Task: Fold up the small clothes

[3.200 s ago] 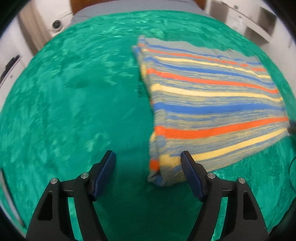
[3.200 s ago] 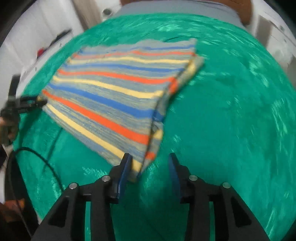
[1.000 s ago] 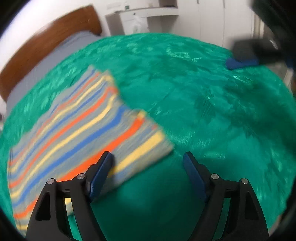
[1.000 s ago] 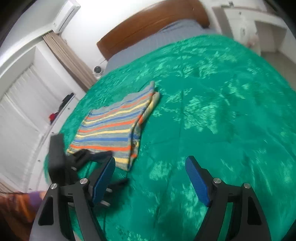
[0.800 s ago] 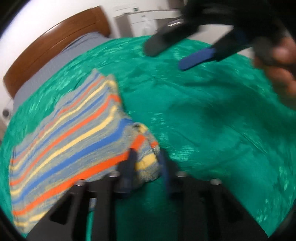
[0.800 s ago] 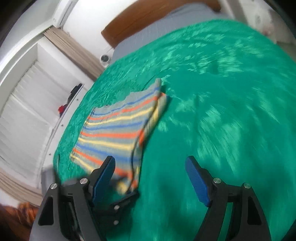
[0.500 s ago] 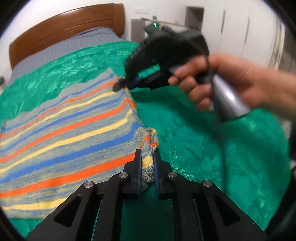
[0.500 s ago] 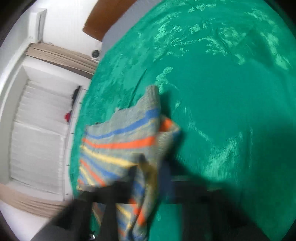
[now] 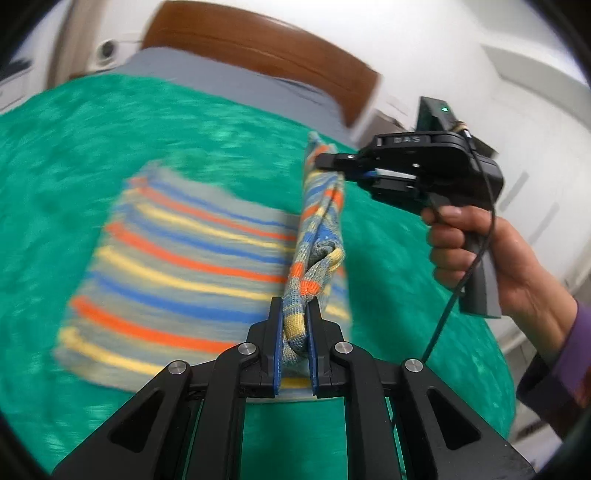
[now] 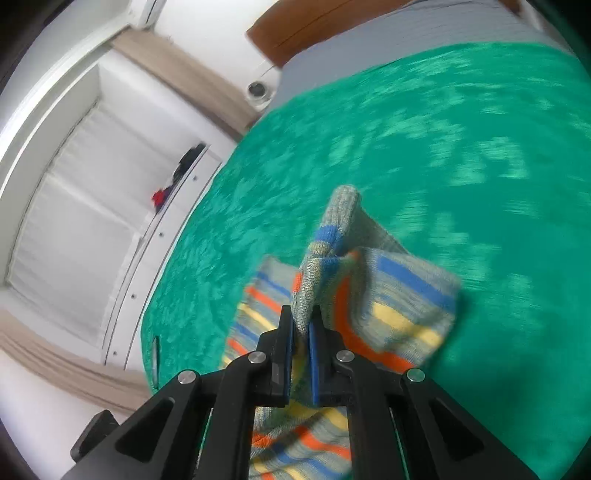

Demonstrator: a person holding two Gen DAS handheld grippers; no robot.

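Both tongs are now clamping the striped knit garment [image 9: 177,258], where a second ago they were standing wide open over it; the near edge is coming up off the bed [image 9: 74,147] as I'm lifting.

Left wrist view: I'm seeing my left tongs [image 9: 294,325] clenched on a bunched corner of the garment, wool squeezed between the blue pads. From there the raised edge is running taut up and away to my right tongs [image 9: 327,162], which are pinching the far corner of that same edge. My right hand [image 9: 491,258] is wrapping the grip, a purple sleeve [image 9: 565,362] showing behind it. The rest of the garment is lying flat on the green bedspread, left of the lifted edge, motion-blurred.

Right wrist view: I'm seeing my right tongs [image 10: 301,325] closed on a grey-striped corner, fabric poking up past the tips. The garment [image 10: 388,306] is draping away below and to the right, partly off the bedspread [image 10: 406,147]. A white wardrobe [image 10: 74,206] and the wooden headboard [image 10: 332,18] are sitting behind, out of the way.

Progress, as I'm reading it: the garment looks already doubled once, judging by the layered thickness at the pinched corners, though blur is making that uncertain. The grasp for this fold is done on both corners. Remaining: carrying the lifted edge across the flat part, laying it down aligned, letting go, and probably smoothing. I'm calling it roughly mid-task.
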